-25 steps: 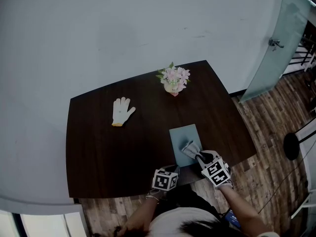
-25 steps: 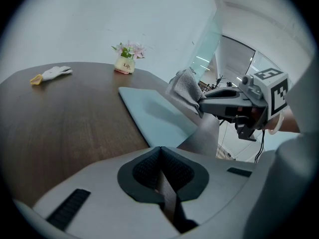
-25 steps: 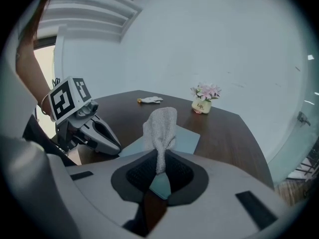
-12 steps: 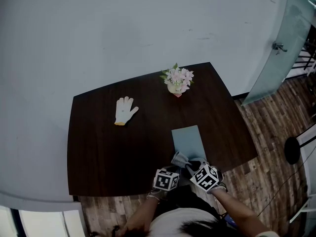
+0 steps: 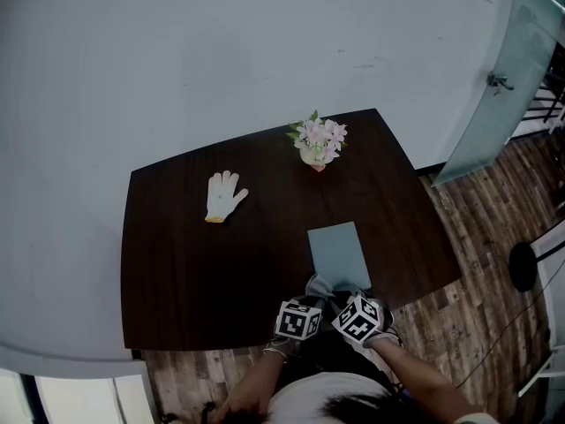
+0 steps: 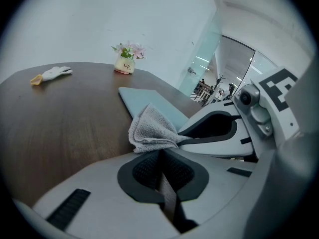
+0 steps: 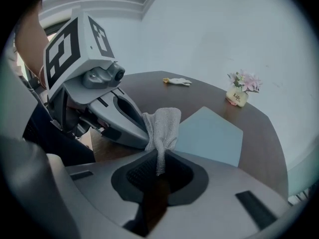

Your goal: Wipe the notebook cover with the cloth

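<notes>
A pale blue notebook lies flat on the dark table, near its front edge. My right gripper is shut on a grey cloth, which hangs at the notebook's near left corner. In the right gripper view the cloth rises from between the jaws, with the notebook beyond it. My left gripper is shut and holds nothing; it sits just left of the right one. In the left gripper view the cloth bunches right at its jaw tips, beside the notebook.
A white work glove lies at the table's far left. A small pot of pink flowers stands at the far edge. Wooden floor and a glass door are to the right. The person's body is at the table's front edge.
My right gripper has pulled the cloth back along the notebook toward the front edge and to the left, ending next to the left gripper. The left gripper has stayed put.
</notes>
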`<control>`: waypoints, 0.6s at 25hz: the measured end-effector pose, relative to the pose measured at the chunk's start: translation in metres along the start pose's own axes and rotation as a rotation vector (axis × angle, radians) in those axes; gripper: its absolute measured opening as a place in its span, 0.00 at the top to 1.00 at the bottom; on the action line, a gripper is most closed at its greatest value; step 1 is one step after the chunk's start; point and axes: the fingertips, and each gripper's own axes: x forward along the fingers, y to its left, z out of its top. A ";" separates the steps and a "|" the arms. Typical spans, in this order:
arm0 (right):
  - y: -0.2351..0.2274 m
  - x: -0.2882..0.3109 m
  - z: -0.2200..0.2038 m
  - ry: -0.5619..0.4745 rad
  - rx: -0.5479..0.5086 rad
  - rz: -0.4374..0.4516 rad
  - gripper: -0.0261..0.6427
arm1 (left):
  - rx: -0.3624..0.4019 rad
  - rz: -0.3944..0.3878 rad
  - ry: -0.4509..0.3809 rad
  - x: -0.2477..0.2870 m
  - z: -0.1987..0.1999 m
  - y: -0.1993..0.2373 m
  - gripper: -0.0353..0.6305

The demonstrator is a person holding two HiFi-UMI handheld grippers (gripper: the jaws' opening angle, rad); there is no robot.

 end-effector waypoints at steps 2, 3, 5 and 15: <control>0.000 0.001 0.000 0.009 -0.016 -0.010 0.89 | 0.001 0.000 0.001 0.000 -0.001 0.000 0.92; 0.000 0.001 -0.001 0.013 -0.024 -0.014 0.89 | 0.001 0.000 0.001 0.000 -0.001 0.001 0.92; -0.001 0.001 -0.002 0.021 -0.034 -0.019 0.89 | 0.001 0.000 0.000 0.000 -0.001 0.001 0.92; -0.012 -0.004 -0.011 0.026 -0.019 -0.039 0.89 | 0.001 0.002 0.002 0.001 -0.001 0.001 0.92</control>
